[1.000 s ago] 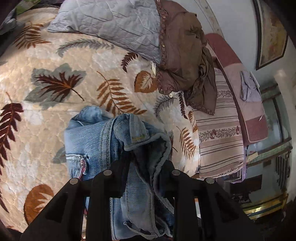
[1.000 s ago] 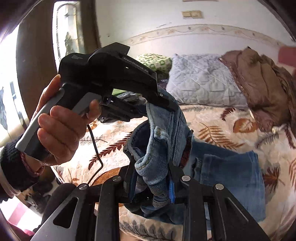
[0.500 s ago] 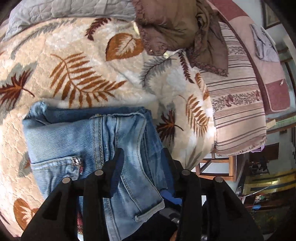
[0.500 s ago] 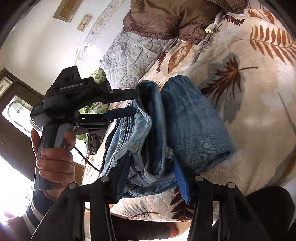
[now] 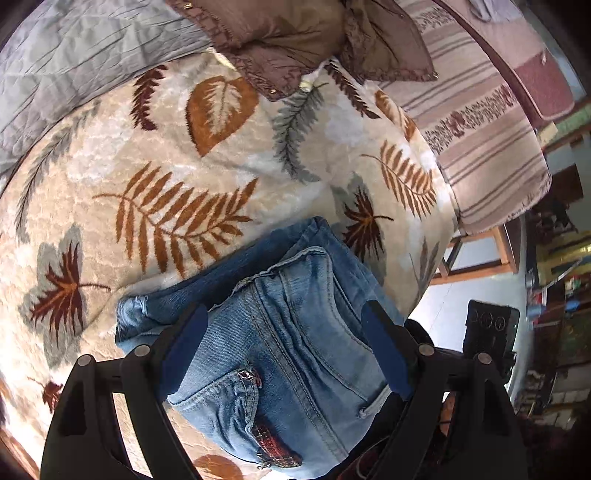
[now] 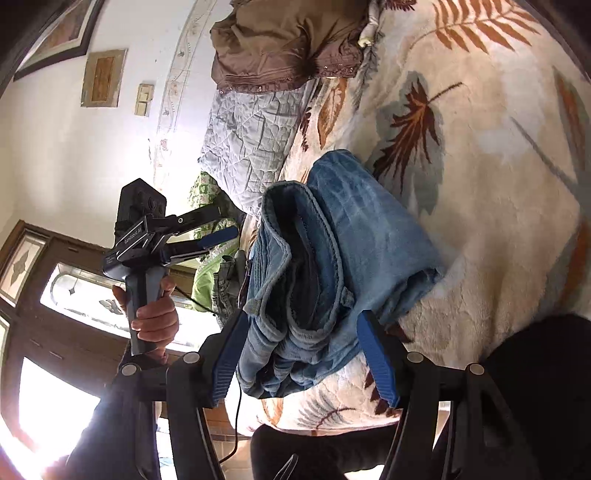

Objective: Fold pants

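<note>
Folded blue jeans (image 5: 295, 332) lie in a thick bundle on the leaf-patterned bedspread (image 5: 166, 166), near the bed's edge. My left gripper (image 5: 284, 347) points down over them. Its jaws are opening and stand wide on either side of the pocket end, and the blue pads (image 5: 184, 343) do not press the denim. In the right wrist view the jeans (image 6: 351, 229) lie between the fingers of my right gripper (image 6: 303, 358). Its jaws are also opening and the cloth lies slack between them. A hand (image 6: 155, 317) holds the left gripper (image 6: 218, 227), which is open just left of the bundle.
At the head of the bed lie a grey quilted pillow (image 5: 92, 55) and a brown crumpled cloth (image 5: 295, 33). A striped blanket (image 5: 480, 129) hangs over the far side. The person's dark-clothed leg (image 6: 535, 369) is against the bed's near edge. A green cloth (image 6: 207, 280) lies behind the jeans.
Both grippers held a raised fold of the jeans a second ago. They have lowered it onto the bundle, rolled, and opened their jaws, so the denim now lies loose on the bed.
</note>
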